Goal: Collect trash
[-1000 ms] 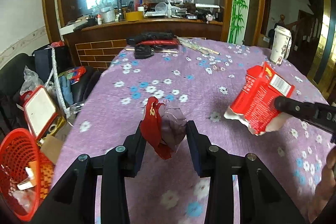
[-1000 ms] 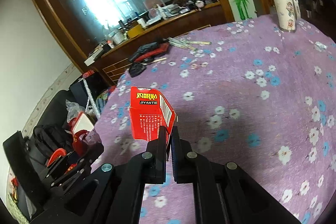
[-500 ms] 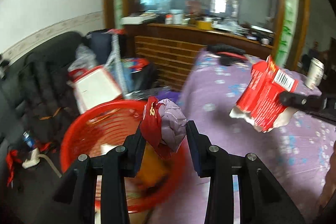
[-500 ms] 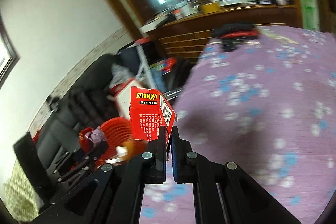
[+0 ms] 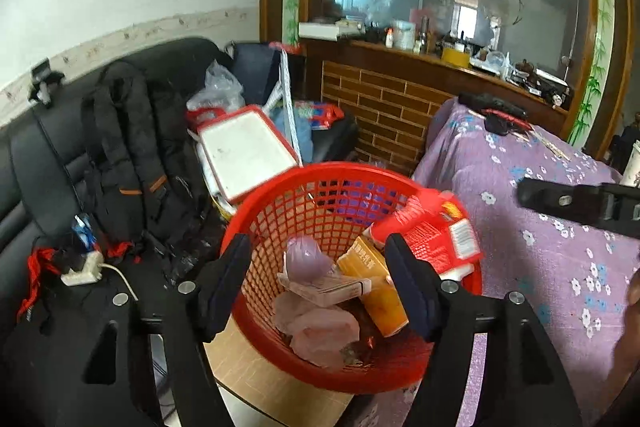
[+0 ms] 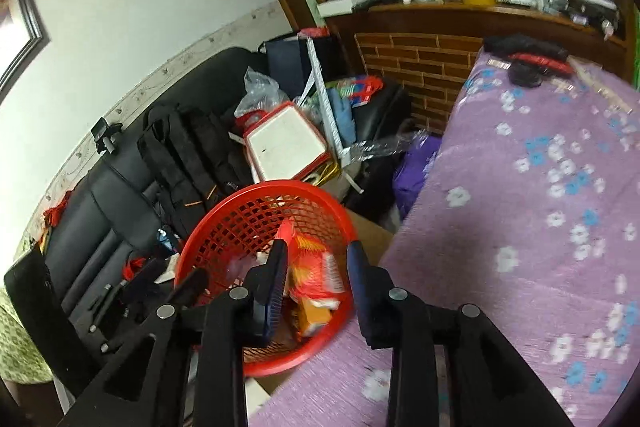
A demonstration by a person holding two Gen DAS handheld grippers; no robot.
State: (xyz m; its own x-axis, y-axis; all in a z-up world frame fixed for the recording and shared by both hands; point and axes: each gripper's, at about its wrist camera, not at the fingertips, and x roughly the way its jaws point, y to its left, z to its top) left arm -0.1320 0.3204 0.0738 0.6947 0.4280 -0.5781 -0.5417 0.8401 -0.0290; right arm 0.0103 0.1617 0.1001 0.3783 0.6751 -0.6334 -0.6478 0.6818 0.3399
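Note:
A red mesh basket (image 5: 320, 179) stands beside the purple table, also in the right wrist view (image 6: 240, 211). My left gripper (image 5: 318, 259) is open and empty above it. A crumpled purple wrapper (image 5: 306, 261) lies inside, with an orange box (image 5: 372, 267) and other trash. A red carton (image 5: 436, 239) is at the basket's right rim; in the right wrist view the carton (image 6: 316, 267) is blurred between the open fingers of my right gripper (image 6: 318, 257), over the basket. The right gripper's finger also shows in the left wrist view (image 5: 560, 201).
The table with the purple flowered cloth (image 5: 560, 227) is to the right. A black sofa with a backpack (image 5: 132, 147) and a red-rimmed white box (image 5: 244, 151) is to the left. A cardboard box (image 5: 256, 375) sits under the basket. A brick-faced counter (image 5: 380, 99) is behind.
Both grippers swung left from the table to over the basket and opened. The purple wrapper left my left gripper and lies in the basket. The red carton left my right gripper and is at the basket.

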